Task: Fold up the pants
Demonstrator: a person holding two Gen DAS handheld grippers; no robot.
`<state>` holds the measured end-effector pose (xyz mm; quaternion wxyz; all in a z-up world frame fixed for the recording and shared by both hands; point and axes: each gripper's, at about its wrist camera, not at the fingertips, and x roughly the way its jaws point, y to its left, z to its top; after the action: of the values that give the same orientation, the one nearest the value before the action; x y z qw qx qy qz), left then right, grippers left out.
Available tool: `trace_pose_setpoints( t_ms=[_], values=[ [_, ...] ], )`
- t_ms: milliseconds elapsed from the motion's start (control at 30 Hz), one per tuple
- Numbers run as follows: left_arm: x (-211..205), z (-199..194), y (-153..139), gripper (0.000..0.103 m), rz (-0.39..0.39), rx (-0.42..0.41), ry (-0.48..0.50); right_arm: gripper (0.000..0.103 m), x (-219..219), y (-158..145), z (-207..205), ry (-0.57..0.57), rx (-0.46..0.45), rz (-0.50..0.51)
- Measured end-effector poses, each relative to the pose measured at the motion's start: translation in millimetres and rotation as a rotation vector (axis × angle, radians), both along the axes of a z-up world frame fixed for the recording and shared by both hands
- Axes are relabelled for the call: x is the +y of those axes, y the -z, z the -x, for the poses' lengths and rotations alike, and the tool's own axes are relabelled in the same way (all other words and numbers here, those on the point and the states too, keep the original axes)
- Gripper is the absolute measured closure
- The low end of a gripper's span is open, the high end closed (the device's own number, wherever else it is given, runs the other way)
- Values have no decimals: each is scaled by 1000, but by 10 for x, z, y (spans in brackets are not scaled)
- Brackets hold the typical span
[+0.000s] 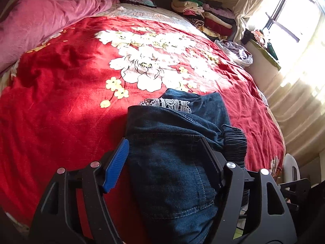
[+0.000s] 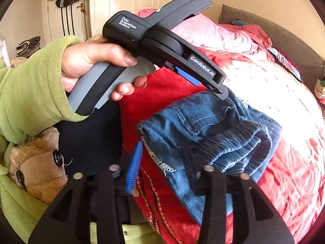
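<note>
Right gripper: nearest the lens in its own view, jaws parted over the near edge of the pants; the blue pad stands clear of the denim on the left, the dark finger lies at the gathered waistband on the right. No pinch shows.

Left gripper: jaws spread wide astride the folded bundle in its own view; the blue pad stands just beside the denim's left edge, the black finger lies on or against the cloth to the right, contact unclear. From the right wrist, its tip points down at the bundle's far corner.

Hand: in a green fleece sleeve, wrapped round the left gripper's grey handle.

Pants: dark blue jeans, folded into a compact bundle on the red floral bedspread, at the near edge of the bed. From the left wrist the long axis runs from the camera up the bed; white lace trim peeks out at the far end, the elastic waistband bunches on the right side.

Beyond: a pink quilt heaped at far left, stacked folded clothes at the bed's far right corner, a sunlit curtained window behind.
</note>
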<state>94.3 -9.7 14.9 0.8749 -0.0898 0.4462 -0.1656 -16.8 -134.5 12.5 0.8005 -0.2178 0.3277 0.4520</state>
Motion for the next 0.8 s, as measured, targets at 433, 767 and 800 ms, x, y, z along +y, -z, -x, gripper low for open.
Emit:
trace_pose_setpoints(
  t_ms=[433,767,800],
  values=[
    [50,164,-234,21,-20,-56,-30,42,-89,-171,-41,14,-13,-61],
    [130,322,-418,10,-33,-106,-65,36,-304,-379,-137,122,-46,-117],
    [128,344,-436,10,-34,-111,-66,34,-338,-401,-157,138,-45,-130]
  ],
)
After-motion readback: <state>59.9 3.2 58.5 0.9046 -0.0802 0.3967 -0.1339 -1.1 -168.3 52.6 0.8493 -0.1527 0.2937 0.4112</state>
